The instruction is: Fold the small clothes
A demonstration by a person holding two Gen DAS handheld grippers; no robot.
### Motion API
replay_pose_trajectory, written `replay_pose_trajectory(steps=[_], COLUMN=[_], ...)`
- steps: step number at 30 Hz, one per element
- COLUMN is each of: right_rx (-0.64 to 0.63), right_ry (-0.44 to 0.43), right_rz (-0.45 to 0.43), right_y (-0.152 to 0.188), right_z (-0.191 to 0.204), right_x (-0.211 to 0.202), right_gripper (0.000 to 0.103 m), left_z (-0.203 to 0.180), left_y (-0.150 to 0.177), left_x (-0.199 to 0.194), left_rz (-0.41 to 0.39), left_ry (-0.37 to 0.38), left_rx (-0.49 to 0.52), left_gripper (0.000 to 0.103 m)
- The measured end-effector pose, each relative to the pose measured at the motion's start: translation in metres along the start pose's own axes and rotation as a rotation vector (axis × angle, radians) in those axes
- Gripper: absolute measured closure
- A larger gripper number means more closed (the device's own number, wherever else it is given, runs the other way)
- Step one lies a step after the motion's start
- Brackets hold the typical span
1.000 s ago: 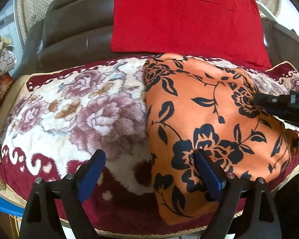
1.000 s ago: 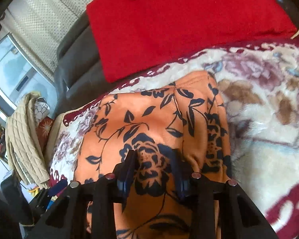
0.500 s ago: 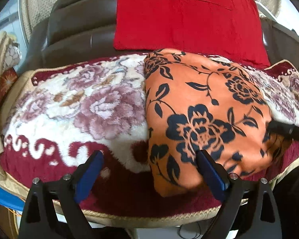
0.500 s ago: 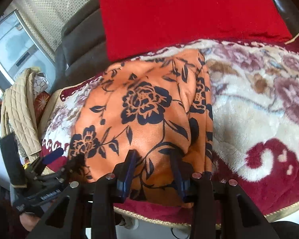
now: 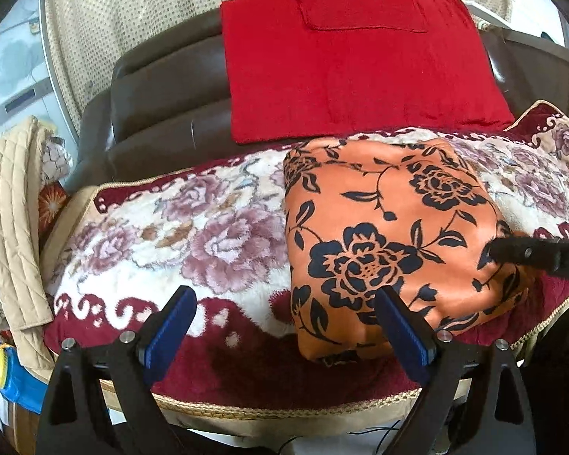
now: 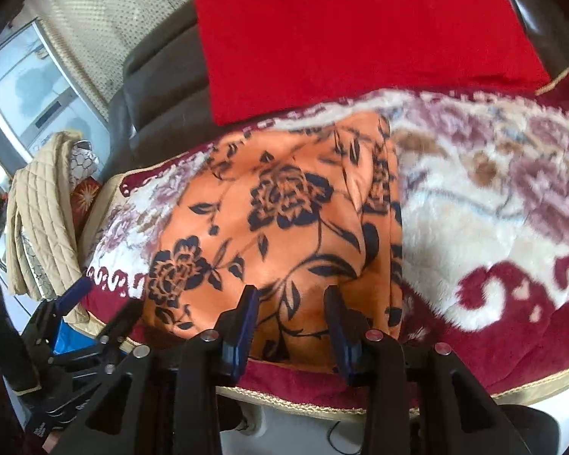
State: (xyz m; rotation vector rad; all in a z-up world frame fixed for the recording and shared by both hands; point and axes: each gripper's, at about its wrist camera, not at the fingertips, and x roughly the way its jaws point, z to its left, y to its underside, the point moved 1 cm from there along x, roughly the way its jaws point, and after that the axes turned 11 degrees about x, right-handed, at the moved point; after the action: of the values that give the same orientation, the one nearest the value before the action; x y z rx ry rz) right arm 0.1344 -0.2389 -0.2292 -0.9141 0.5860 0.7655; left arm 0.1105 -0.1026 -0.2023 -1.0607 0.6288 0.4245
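A folded orange garment with black flowers lies on a plush floral blanket over the sofa seat; it also shows in the right wrist view. My left gripper is open and empty, near the seat's front edge, its right finger just before the garment's front left corner. My right gripper is open and empty, its jaws a moderate gap apart, over the garment's front edge. Its black tip shows at the garment's right side in the left wrist view.
A red cloth hangs over the dark leather sofa back. A beige quilted cover lies over the left armrest. My left gripper shows at the lower left of the right wrist view.
Both grippers have drawn back toward the seat's front edge. My right gripper has come off the top of the garment, which now lies flat and folded.
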Motion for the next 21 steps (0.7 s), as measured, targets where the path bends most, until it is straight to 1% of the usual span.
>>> replay_pose_trajectory(steps=[4, 8, 13, 16, 17, 18, 19, 20, 21], right_rx=[-0.005, -0.018, -0.038, -0.030, -0.018, 0.004, 0.027, 0.040, 0.036], right_ry=[0.019, 0.024, 0.003, 0.022, 0.026, 0.026, 0.037, 0.056, 0.065], right_rz=[0.010, 0.015, -0.053, -0.067, -0.060, -0.029, 0.021, 0.053, 0.044], right_y=[0.002, -0.002, -0.023, -0.040, -0.045, -0.050, -0.050, -0.051, -0.051], right_z=[-0.006, -0.001, 0.012, 0.017, 0.017, 0.014, 0.010, 0.007, 0.007], right_x=[0.017, 0.011, -0.006, 0.002, 0.009, 0.021, 0.035, 0.047, 0.050], right_gripper=[0.063, 0.063, 0.063, 0.063, 0.063, 0.063, 0.063, 0.063, 0.063], left_z=[0.002, 0.005, 0.006, 0.008, 0.008, 0.008, 0.008, 0.009, 0.010], left_y=[0.004, 0.006, 0.005, 0.004, 0.004, 0.004, 0.003, 0.003, 0.002], left_x=[0.016, 0.026, 0.033, 0.036, 0.037, 0.038, 0.038, 0.037, 0.035], left_rz=[0.033, 0.046, 0.048, 0.052, 0.055, 0.058, 0.060, 0.060, 0.058], left_ry=[0.023, 0.040, 0.059, 0.071, 0.074, 0.079, 0.081, 0.079, 0.074], left_rx=[-0.023, -0.041, -0.052, -0.056, -0.057, -0.056, -0.055, -0.055, -0.053], left_gripper=[0.008, 0.008, 0.008, 0.008, 0.008, 0.008, 0.008, 0.008, 0.008])
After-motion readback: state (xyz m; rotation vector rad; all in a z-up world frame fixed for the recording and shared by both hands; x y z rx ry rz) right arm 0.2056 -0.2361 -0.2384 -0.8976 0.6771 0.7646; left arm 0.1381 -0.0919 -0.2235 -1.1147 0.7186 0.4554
